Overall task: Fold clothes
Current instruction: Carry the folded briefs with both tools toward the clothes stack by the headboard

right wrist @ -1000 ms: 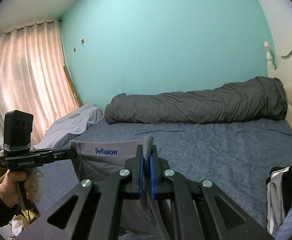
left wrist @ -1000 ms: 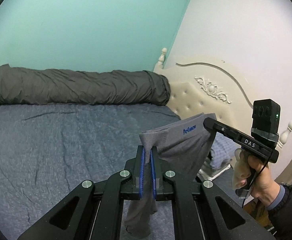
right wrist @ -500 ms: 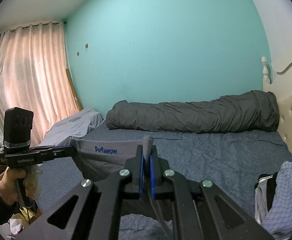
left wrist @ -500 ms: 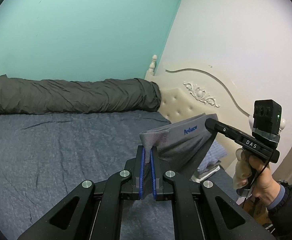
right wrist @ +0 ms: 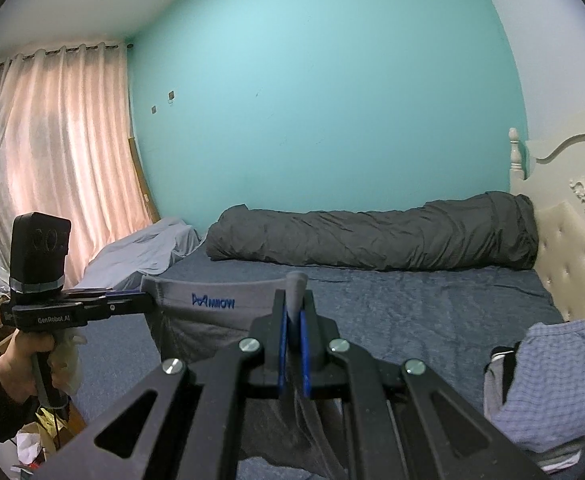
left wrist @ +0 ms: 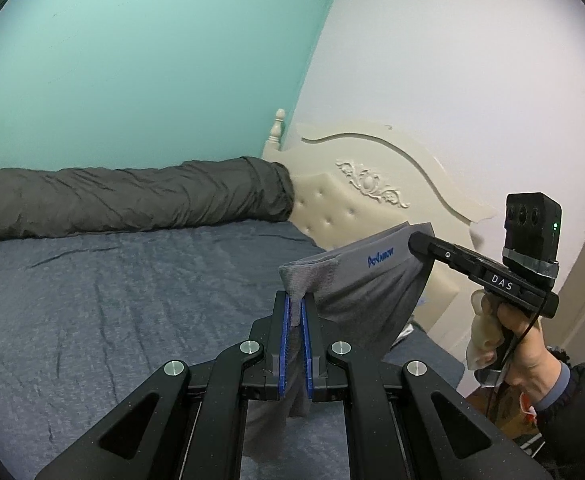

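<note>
Grey underwear (left wrist: 372,292) with a blue logo on the waistband hangs stretched in the air between my two grippers, above the blue bed (left wrist: 112,300). My left gripper (left wrist: 296,304) is shut on one end of the waistband. My right gripper (right wrist: 294,300) is shut on the other end, and it also shows in the left wrist view (left wrist: 416,240). In the right wrist view the underwear (right wrist: 212,320) spans from my left gripper (right wrist: 144,304) to my right one. Its lower part hangs hidden behind the gripper bodies.
A rolled dark grey duvet (right wrist: 372,236) lies along the far side of the bed by the teal wall. A cream headboard (left wrist: 372,200) stands at the right. A pile of clothes with a checked blue garment (right wrist: 552,380) lies at the bed's right. Curtains (right wrist: 52,160) hang at the left.
Both grippers have risen with the underwear, so the bed and duvet sit lower in both views. The grips on the waistband are unchanged.
</note>
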### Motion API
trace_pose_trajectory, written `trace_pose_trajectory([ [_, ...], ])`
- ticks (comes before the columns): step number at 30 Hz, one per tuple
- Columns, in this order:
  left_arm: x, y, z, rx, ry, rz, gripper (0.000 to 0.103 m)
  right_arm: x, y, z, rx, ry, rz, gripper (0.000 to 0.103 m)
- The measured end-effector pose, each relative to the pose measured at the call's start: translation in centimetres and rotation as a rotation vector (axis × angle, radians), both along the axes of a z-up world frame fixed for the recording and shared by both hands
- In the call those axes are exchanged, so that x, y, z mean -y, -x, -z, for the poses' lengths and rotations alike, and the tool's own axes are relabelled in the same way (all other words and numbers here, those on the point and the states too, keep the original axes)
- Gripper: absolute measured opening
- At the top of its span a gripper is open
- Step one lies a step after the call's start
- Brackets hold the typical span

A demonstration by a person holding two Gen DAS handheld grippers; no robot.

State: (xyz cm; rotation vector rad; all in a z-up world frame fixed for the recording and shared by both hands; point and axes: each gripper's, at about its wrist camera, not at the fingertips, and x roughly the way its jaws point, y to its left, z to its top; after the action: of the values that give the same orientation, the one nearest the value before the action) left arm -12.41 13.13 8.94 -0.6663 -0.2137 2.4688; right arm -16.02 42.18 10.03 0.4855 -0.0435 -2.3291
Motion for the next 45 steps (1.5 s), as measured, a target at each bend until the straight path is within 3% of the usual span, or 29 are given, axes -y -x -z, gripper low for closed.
trace_pose_trajectory([
  [19,-11.8,-0.3,-2.5,-0.013,0.011,0.151,0.006,-11.0,-2.7,-3.2,-0.023,-0.024,0.133,0.005],
  [33,-22.4,2.9,-1.4,-0.006,0.021,0.232,0.006,-20.8,-1.1,-1.8,-0.003,-0.012,0.227,0.005],
  [45,-30.0,8.0,0.5,0.042,0.011,0.255,0.006,-27.1,2.3,-0.7,0.019,-0.015,0.304,0.005],
])
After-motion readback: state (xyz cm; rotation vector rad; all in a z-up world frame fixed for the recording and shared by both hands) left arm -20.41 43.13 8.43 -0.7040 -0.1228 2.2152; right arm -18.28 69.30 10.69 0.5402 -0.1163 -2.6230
